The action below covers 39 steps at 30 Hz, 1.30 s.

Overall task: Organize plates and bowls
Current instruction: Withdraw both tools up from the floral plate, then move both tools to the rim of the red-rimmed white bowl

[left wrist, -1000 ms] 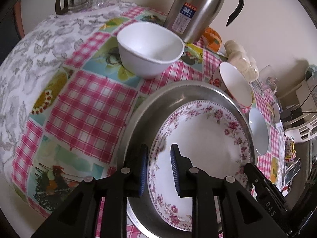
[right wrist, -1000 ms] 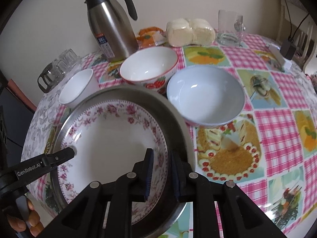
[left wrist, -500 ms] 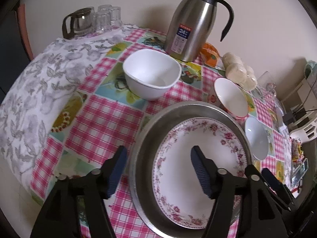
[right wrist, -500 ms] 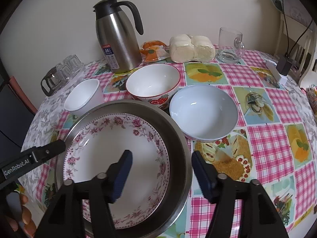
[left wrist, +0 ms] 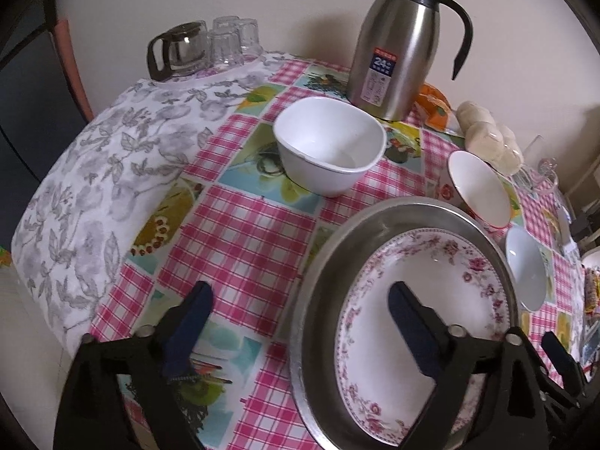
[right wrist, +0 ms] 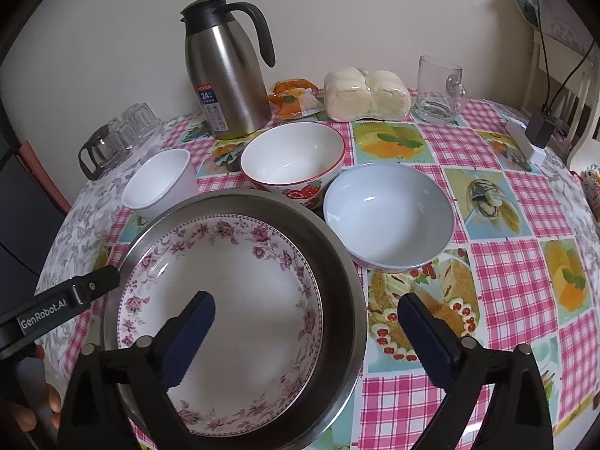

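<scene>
Soft, even daylight, nothing harsh. Small glints on the steel jug and the bowls, faint shadows on the wall. Heavy fisheye bending, dark corners, slightly soft focus at the edges.

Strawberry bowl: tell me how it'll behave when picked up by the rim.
The strawberry bowl looks like glazed ceramic, so probably stiff, slippery and breakable. Its deep, wide body on a narrower base may tilt under a one-sided rim grip. The metal pan sits close, so lifting straight up seems safer.

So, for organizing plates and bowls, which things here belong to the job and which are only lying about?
Job: floral plate, metal tray, white bowl, strawberry bowl, pale blue bowl.

Lying about: thermos, glass mug, buns, glass pot, tumblers.
</scene>
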Tool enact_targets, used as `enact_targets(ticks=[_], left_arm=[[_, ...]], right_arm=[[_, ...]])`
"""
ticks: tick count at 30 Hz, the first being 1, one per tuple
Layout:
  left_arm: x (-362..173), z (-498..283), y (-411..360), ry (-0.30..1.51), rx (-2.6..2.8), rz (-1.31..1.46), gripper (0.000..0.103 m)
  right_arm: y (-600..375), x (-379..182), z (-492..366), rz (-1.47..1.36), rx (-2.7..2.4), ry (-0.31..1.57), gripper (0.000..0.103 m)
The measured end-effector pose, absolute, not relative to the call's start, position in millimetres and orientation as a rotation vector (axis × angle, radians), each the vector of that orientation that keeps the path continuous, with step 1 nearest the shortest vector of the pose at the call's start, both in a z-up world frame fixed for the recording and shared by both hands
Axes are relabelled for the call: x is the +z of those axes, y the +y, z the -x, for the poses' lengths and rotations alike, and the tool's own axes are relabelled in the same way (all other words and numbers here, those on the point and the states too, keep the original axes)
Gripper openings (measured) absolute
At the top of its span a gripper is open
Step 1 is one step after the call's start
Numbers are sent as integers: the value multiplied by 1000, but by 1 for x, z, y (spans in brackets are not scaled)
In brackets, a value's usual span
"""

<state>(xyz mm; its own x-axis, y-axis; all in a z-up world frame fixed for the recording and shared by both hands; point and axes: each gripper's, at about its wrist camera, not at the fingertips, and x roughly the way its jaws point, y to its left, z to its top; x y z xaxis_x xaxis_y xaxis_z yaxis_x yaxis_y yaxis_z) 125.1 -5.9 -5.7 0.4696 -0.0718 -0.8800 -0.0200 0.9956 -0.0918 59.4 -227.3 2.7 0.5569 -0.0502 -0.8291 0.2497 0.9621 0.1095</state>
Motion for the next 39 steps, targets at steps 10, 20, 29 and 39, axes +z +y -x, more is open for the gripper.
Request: enact_targets(ticks=[10,20,29,39], left_arm=[[-8,-126,-5,1087,-28,109,99],[5,-131,-15,1016,-105,117,99],[15,-140,-32,947,-191,130,99],[24,-151,-53,893,-295,144,99]], right_arm=[[-235,1,-59,-248,-215,970,103],[-243,10,-56,-286,-216,921,103],[-260,16,-55,-310,-232,900,103],[-269,26,-64,-294,-253,860,103]])
